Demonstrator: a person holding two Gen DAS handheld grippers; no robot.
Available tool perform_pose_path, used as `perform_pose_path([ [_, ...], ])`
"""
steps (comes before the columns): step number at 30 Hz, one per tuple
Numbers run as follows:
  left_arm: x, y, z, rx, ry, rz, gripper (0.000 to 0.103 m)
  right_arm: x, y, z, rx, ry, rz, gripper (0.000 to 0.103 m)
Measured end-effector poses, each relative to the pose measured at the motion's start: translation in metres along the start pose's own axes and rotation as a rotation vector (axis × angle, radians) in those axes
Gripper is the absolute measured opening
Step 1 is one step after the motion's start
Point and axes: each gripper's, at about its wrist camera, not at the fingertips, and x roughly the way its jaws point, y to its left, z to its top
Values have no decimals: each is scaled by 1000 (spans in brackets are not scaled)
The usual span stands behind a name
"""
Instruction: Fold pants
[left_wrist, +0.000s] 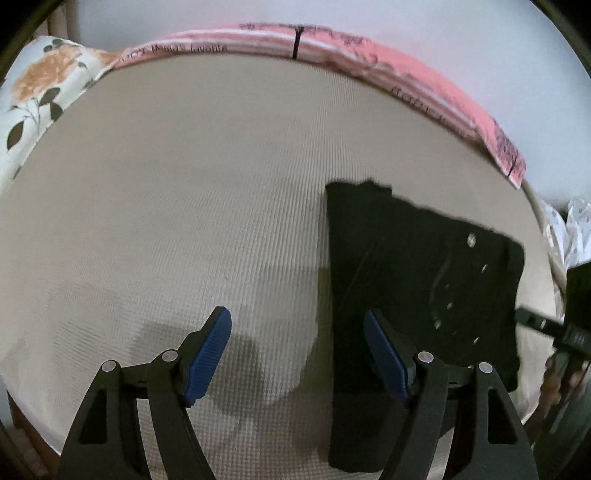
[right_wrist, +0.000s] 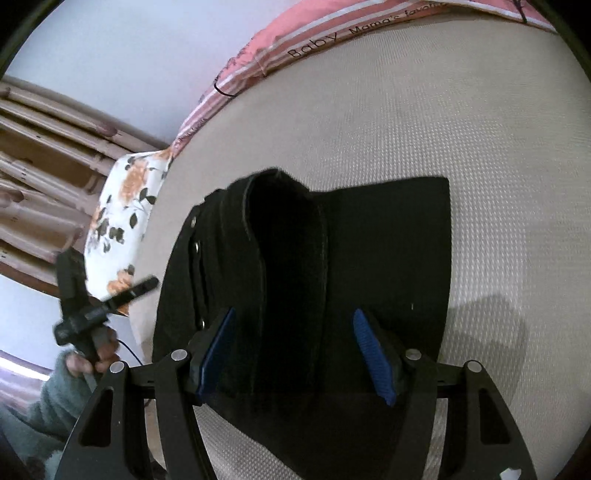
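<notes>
Both grippers, left (left_wrist: 297, 354) and right (right_wrist: 291, 356), hang spread and empty over our folded black pants (right_wrist: 314, 258) on the mattress (left_wrist: 184, 184); soft, floppy cloth, so we'd pinch that thick waistband edge.

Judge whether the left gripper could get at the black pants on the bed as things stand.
Probably yes. The left gripper hangs open over the bed, with the folded black pants lying flat right beside its fingers, one finger already above the cloth. Nothing lies between them.
</notes>
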Motion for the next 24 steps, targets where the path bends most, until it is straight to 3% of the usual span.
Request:
perform_pose_path([
  [4, 11, -2, -2, 0, 11, -4, 75, 10, -2, 13, -10, -10, 60, 62],
  [12, 24, 0, -2, 5, 22, -1, 76, 34, 1, 28, 2, 2, 151, 38],
  [15, 24, -1, -2, 13, 13, 7, 77, 35, 7, 27, 34, -9, 143, 23],
  [19, 20, 2, 2, -7, 15, -13, 77, 16, 28, 18, 59, -72, 89, 10],
  [24, 4, 2, 10, -18, -30, -47, 77, -24, 51, 8, 66, -150, 53, 9],
])
